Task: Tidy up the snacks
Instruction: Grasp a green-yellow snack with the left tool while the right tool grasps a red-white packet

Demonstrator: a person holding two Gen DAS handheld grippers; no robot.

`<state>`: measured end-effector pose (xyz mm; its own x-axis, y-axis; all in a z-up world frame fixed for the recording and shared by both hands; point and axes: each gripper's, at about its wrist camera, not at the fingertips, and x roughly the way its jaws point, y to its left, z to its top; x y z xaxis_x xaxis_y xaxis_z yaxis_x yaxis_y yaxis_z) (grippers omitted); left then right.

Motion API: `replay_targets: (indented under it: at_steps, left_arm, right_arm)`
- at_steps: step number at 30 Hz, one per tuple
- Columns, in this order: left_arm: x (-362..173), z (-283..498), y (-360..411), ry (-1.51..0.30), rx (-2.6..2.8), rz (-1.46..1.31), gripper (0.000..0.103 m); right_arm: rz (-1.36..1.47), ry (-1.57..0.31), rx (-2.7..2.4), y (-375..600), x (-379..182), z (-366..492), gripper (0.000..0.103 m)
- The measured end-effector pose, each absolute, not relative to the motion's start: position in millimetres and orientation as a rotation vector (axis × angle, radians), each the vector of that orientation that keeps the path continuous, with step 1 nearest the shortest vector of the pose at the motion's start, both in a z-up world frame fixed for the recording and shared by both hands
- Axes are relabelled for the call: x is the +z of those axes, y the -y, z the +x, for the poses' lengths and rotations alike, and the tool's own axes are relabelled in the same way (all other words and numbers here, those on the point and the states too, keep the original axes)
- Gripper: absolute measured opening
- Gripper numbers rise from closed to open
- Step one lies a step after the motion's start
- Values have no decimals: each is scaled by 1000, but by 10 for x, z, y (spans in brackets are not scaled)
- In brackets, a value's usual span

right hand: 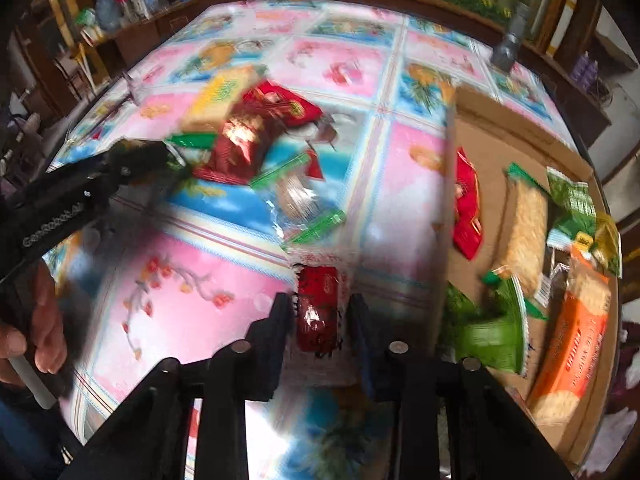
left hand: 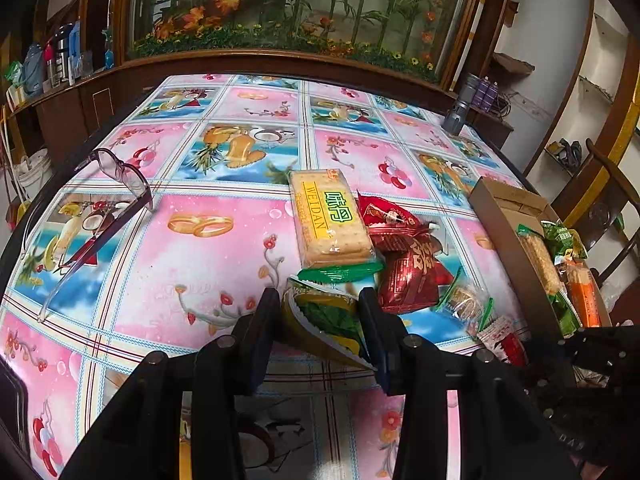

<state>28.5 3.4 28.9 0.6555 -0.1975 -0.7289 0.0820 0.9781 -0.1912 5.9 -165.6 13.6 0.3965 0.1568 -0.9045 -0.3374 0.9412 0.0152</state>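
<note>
Left wrist view: the left gripper is clamping a yellow-green pack just above the table, near the cracker pack and red packs; the box is sitting to the right.

Right wrist view: the right gripper is pinching a small red sachet, jaws narrow, beside the box. Best to be lifting clear over the wall and releasing onto bare cardboard.
</note>
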Motion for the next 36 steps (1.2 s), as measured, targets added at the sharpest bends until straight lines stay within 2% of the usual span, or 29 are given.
replay_targets:
  at_steps: [1,5,7,14,16,19,20,22,23,26,29,36]
  left_arm:
    - [292,283,-31,-841,-158,-145,40]
    - [356,244,-15,-805,-165,-145,39]
    - [397,224,2,-779,-161,-137,17]
    - [355,285,-2,-808,-164,-142,16]
    - [322,310,-50,-835,-165,-169,18]
    - [275,349,-97,-874,-192,-218,42]
    - [271,350,-99,-877,-192,-224,46]
    - [255,340,-59,-893,-197,-213,67]
    - [243,333,-29,-900,-205,-208,69]
    - [205,308,155,-915,-189,-90,68]
    - [150,284,306,-922,-177,18,50]
    - [120,260,343,-904,-160,64,49]
  right_arm:
    - [-164,-1115,330,1645,153,57,22]
    - [-23,-1040,410,1668,356,105,21]
    - [46,-980,443,1690,494,150,21]
    - [223,-891,438,1859,711,476,21]
    - [249,-879,443,1912,736,524,21]
    - [282,-845,479,2013,727,567,21]
    - [294,-817,492,2058,716,569,21]
    - [303,-812,504,2131,677,607,21]
    - [297,-809,507,2172,686,611,21]
    - [316,-791,505,2281,730,595,21]
    - [350,-783,505,2370,763,602,21]
    - [424,-731,464,2706,888,596,21]
